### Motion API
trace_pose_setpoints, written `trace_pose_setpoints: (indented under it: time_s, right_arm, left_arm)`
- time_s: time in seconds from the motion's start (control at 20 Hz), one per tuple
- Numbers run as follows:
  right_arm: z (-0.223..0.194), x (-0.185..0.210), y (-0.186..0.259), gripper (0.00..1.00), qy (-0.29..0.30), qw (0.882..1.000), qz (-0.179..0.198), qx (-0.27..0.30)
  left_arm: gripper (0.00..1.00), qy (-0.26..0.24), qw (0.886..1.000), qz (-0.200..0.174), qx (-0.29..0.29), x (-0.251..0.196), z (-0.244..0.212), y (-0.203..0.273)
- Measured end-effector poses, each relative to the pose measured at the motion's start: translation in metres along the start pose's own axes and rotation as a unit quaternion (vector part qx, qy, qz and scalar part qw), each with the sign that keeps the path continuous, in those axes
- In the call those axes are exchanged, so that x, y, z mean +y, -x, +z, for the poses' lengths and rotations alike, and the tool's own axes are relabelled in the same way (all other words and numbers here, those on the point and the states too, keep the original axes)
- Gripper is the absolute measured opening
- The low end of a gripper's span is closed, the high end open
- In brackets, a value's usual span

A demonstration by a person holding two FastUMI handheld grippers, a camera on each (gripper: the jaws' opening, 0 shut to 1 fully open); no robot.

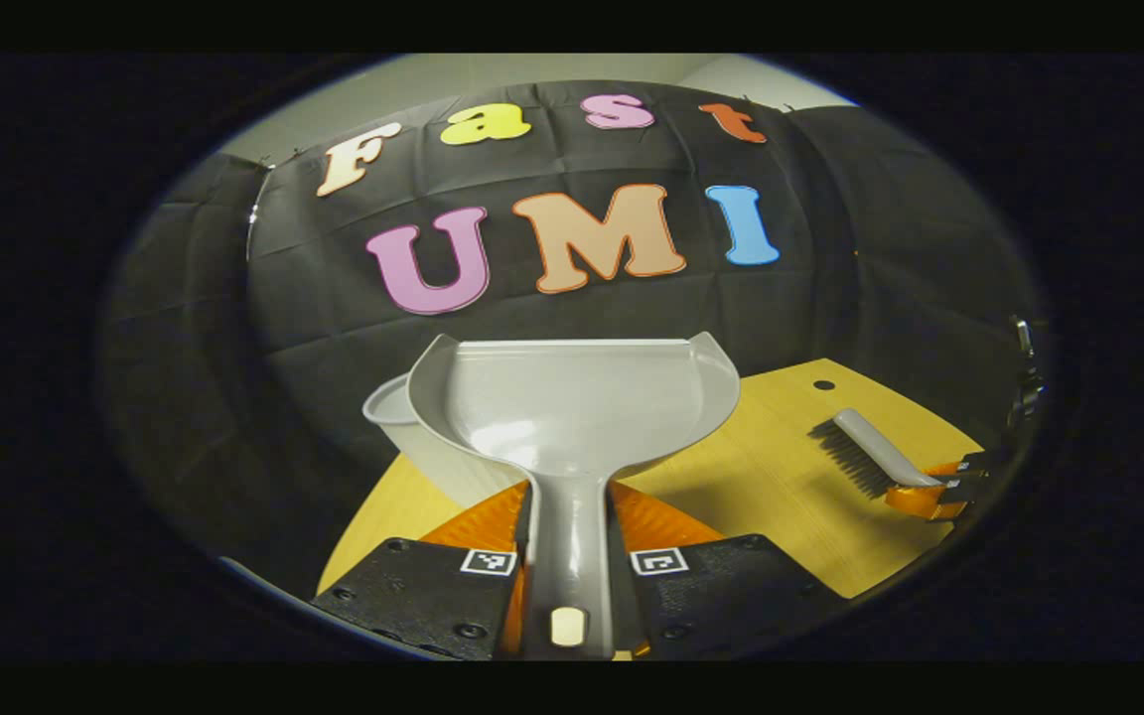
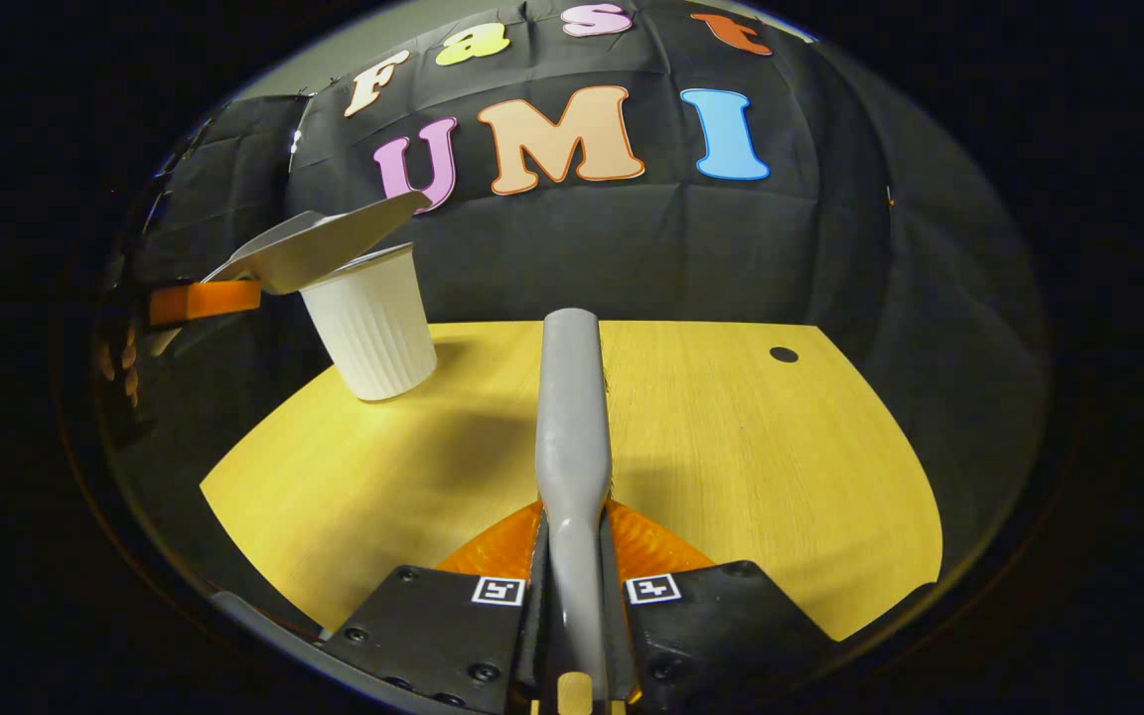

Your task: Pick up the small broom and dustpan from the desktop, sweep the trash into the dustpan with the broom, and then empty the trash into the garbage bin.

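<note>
Over the yellow desktop (image 2: 731, 447), left fingers (image 1: 673, 561) clamp the dustpan (image 1: 572, 407) handle, right fingers (image 2: 502, 546) seemingly clamp the broom (image 2: 572, 417).

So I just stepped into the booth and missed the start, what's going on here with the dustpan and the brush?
A person is working with a gripper in each hand. The left gripper is shut on the handle of the grey dustpan, holding it tipped over the white garbage bin at the desk's far left corner. The pan looks empty. The right gripper is shut on the small broom, held above the desk off to the side, bristles down. No trash is visible on the desk.
</note>
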State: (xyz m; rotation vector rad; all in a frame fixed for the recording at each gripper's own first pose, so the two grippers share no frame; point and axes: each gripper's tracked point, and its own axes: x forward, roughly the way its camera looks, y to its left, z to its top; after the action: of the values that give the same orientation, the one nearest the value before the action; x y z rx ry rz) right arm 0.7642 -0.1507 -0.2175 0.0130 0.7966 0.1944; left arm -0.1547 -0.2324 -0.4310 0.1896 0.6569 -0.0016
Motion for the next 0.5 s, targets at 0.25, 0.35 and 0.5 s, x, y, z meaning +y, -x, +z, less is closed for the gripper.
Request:
trace_pose_setpoints:
  time_s: [0.25,0.35,0.5]
  right_arm:
    - [-0.028,-0.002,-0.014,0.22,0.008,0.998,-0.034,0.046]
    - [-0.039,-0.002,-0.025,0.22,0.005,0.997,-0.042,0.072]
    - [-0.054,-0.002,-0.035,0.22,-0.006,0.993,-0.050,0.103]
  left_arm:
    - [0.28,0.016,0.996,-0.022,0.086,-0.042,-0.101,0.002]
    - [0.29,0.007,0.993,-0.032,0.117,-0.051,-0.136,0.001]
    - [0.28,0.013,0.988,-0.037,0.150,-0.061,-0.177,0.000]
